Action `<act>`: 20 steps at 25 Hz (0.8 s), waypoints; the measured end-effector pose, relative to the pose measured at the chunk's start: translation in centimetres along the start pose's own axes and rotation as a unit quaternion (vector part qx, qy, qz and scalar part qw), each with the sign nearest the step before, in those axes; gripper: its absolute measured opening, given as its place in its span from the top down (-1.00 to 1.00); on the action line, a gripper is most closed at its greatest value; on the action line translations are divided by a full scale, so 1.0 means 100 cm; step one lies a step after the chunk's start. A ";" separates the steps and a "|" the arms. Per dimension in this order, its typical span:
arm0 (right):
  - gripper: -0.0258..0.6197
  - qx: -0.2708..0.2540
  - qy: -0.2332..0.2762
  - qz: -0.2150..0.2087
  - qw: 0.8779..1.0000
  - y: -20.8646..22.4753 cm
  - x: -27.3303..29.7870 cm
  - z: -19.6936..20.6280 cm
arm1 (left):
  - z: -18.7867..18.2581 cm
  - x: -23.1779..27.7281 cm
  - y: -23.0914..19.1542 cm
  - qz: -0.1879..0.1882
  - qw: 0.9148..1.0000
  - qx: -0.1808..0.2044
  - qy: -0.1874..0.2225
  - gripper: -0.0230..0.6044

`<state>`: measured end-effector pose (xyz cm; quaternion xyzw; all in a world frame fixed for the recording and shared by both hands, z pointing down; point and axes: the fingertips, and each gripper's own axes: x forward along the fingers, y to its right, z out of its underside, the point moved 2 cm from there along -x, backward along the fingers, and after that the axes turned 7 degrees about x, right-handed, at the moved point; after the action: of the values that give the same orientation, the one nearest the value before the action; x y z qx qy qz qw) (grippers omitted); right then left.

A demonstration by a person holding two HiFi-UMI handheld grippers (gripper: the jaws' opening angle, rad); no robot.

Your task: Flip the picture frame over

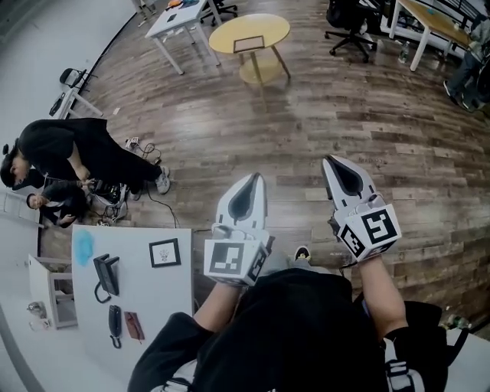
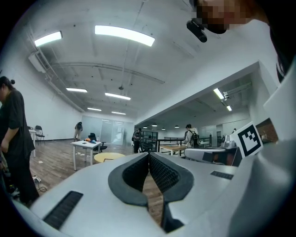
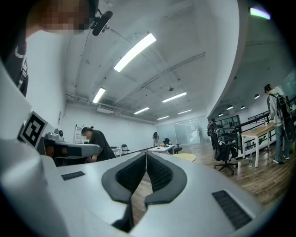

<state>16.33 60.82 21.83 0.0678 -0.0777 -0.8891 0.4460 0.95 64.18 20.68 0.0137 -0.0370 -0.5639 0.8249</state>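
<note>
On round yellow table point(image 1: 269, 26), far ahead: picture frame point(image 1: 249, 44), dark-rimmed, pale centre, lying flat.
Left gripper point(image 1: 256, 179), right gripper point(image 1: 331, 161): both clenched shut, empty, over wood floor point(image 1: 360, 107).

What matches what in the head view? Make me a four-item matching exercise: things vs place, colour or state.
Things:
1. left gripper
2. round table
3. office chair
4. telephone

Place, colour or state:
a. on the white table at lower left
b. yellow, a picture frame lying on it
c. jaws shut, nothing between them
d. black, on the wood floor at upper right

Pairs: 1-c, 2-b, 3-d, 4-a
</note>
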 end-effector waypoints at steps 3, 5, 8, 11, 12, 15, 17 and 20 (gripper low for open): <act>0.86 0.016 -0.004 -0.009 1.000 0.014 0.013 0.008 | 0.006 0.016 -0.002 -0.006 1.000 0.004 -0.016 0.84; 0.86 0.022 -0.012 -0.010 1.000 0.019 0.022 0.012 | 0.010 0.025 -0.005 -0.007 1.000 0.006 -0.021 0.84; 0.86 0.031 -0.016 -0.012 0.999 0.029 0.039 0.019 | 0.012 0.043 -0.012 -0.009 1.000 0.005 -0.017 0.84; 0.86 0.038 -0.023 -0.012 0.999 0.038 0.058 0.026 | 0.017 0.062 -0.021 -0.006 1.000 0.005 -0.018 0.84; 0.86 0.038 -0.025 -0.012 0.999 0.041 0.066 0.028 | 0.019 0.069 -0.026 -0.004 1.000 0.002 -0.020 0.84; 0.86 0.034 -0.031 -0.009 0.999 0.050 0.096 0.033 | 0.024 0.095 -0.048 0.001 1.000 -0.006 -0.021 0.84; 0.86 0.034 -0.037 -0.005 0.999 0.058 0.121 0.035 | 0.028 0.116 -0.065 0.004 1.000 -0.015 -0.026 0.84; 0.86 0.025 -0.042 -0.003 0.999 0.067 0.162 0.035 | 0.030 0.146 -0.096 0.007 0.999 -0.022 -0.024 0.84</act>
<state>11.31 44.11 25.75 0.0414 -0.1181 -0.8901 0.4383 -2.89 47.12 23.70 -0.0183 -0.0444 -0.5588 0.8279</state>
